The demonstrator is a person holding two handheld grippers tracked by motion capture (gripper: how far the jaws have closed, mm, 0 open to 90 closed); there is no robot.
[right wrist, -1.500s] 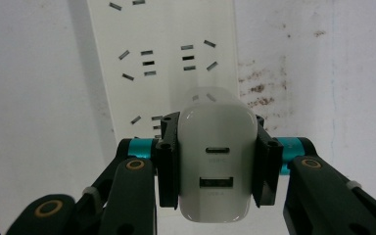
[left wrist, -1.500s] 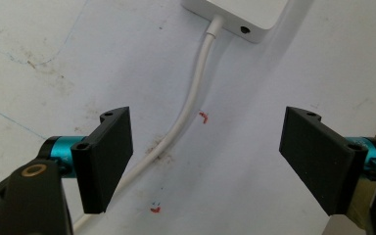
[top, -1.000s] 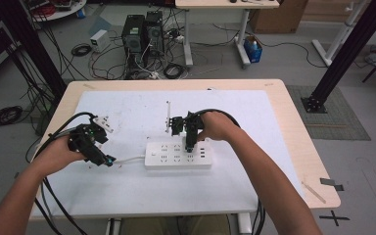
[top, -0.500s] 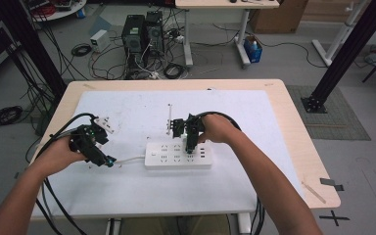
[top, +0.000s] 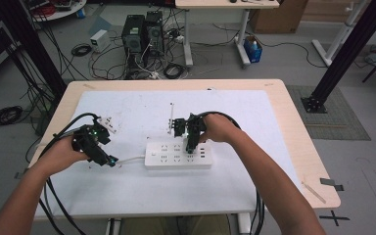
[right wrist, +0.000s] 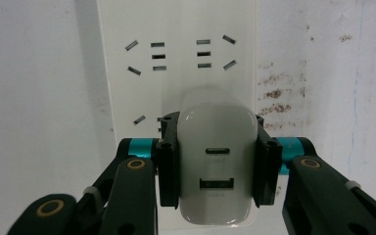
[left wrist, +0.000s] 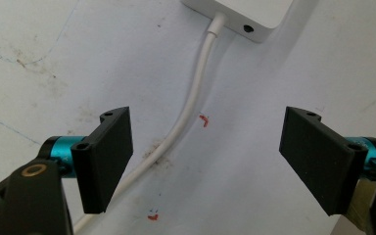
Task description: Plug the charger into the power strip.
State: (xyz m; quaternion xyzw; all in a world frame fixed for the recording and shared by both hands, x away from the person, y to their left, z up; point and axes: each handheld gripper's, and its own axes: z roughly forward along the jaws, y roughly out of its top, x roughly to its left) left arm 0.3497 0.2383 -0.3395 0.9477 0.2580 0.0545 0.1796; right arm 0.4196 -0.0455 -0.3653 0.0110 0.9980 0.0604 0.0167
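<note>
white tabletop (top: pixel 127 191): right fingers (right wrist: pixel 168 161) clenched on charger (right wrist: pixel 217 171) (over power strip (right wrist: pixel 176 29)), left fingers (left wrist: pixel 105 156) spread, empty

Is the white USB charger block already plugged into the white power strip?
Cannot tell. The right gripper clamps the white USB charger block over the white power strip, but the block hides its prongs.

Workshop room, grey floor (top: pixel 352 161).
Wooden table (top: pixel 293 117) under white sheet (top: pixel 127 107); behind, computer towers (top: pixel 141 32), tangled cables (top: pixel 83 49), possibly a second desk (top: pixel 225 4).
</note>
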